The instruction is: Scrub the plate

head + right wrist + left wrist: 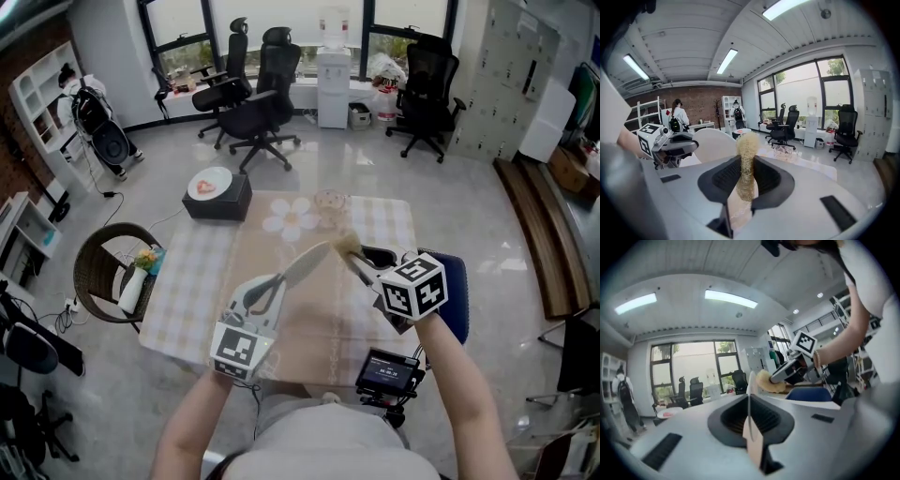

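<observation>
Plate (305,264), white, hangs in the air over the middle of the checked-cloth surface (187,281). The fingers (724,420) of the left gripper (274,287) are clamped on its rim and tilt its face toward the right gripper (361,270). That gripper's fingers (771,176) are closed on a yellowish scrubbing pad (347,246), which sits at the plate's upper rim, apparently touching. Likely one hand steadies the plate while the other rubs.

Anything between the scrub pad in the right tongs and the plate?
Nothing visible. The yellow fibrous scrub pad, clamped in the right tongs, appears to touch the cream round plate held by the left tongs.
</observation>
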{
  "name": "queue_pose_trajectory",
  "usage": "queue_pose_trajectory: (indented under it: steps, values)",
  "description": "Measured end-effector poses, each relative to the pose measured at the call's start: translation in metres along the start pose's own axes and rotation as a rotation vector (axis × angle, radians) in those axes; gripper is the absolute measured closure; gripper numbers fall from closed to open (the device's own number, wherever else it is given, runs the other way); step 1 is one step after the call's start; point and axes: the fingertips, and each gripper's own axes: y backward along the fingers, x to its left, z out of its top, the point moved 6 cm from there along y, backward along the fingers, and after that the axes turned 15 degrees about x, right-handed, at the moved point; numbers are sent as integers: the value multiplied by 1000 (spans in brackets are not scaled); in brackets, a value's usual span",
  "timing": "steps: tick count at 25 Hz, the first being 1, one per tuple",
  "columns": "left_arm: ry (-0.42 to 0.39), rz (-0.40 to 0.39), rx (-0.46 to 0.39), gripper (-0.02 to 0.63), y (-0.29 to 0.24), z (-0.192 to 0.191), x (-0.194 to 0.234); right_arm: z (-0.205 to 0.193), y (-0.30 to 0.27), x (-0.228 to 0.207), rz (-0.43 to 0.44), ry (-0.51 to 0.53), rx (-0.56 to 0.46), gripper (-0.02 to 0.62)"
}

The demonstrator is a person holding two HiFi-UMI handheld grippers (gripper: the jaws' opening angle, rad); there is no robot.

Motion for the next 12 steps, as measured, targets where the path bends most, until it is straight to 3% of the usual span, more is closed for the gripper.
queue_pose_trajectory:
  steps: [12]
  values:
    - [668,-91,-16,584,-15,-13,26,1,18,17,-58,7,-203,509]
